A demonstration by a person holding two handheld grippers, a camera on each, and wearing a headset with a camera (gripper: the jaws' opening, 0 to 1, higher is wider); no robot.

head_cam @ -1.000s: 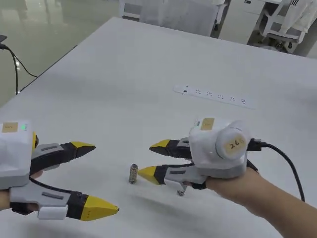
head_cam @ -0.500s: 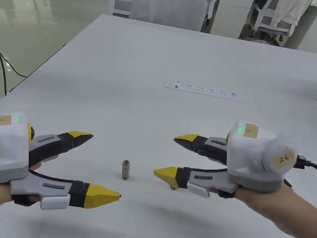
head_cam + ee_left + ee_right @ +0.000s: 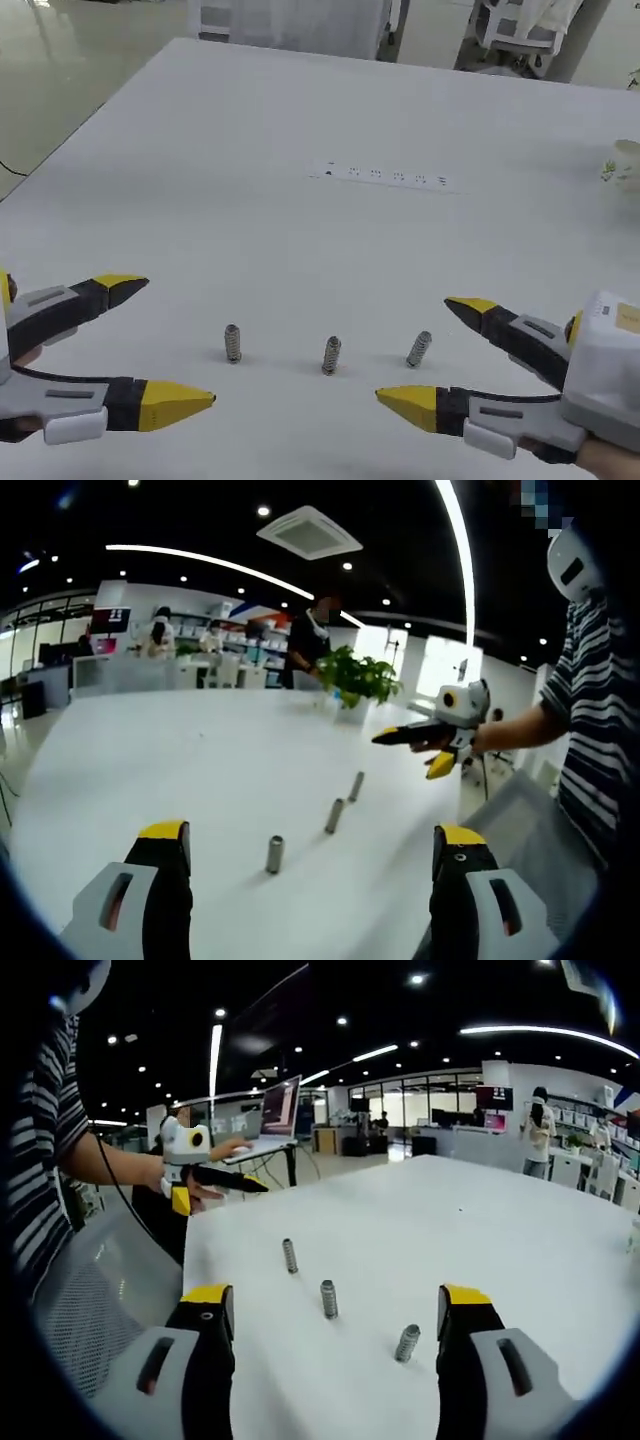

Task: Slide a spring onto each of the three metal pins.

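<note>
Where stuff sits: left pin (image 3: 233, 343), middle pin (image 3: 332, 355) and right pin (image 3: 419, 349) make a loose left-to-right row on the near part of the white tabletop (image 3: 300, 240), each one clear of its neighbour
spring: looks like there's a spring (image 3: 328, 1300) coiled round every one of them, and the ridges read clearest in the right gripper view
lean: left pin and middle pin stand pretty much upright; right pin is tilted, top tipping to the right in the head view
left gripper (image 3: 165, 342): near left, black jaws with yellow tips spread wide, nothing held; left pin is just right of the tips, not touching
right gripper (image 3: 440, 355): near right, jaws wide as well and holding nothing; right pin sits near the tips and in the head view lines up with the gap between them, no contact that I can see
height: can't really tell whether either gripper rests on the tabletop or hangs above it
left gripper view: the three run away in a diagonal line, with the right gripper beyond them, held by a person (image 3: 580, 710) in a striped top
far side: power strip (image 3: 390, 177) lies flat across the tabletop, well beyond the row; potted plant (image 3: 360, 680) stands at the far end in the left gripper view
</note>
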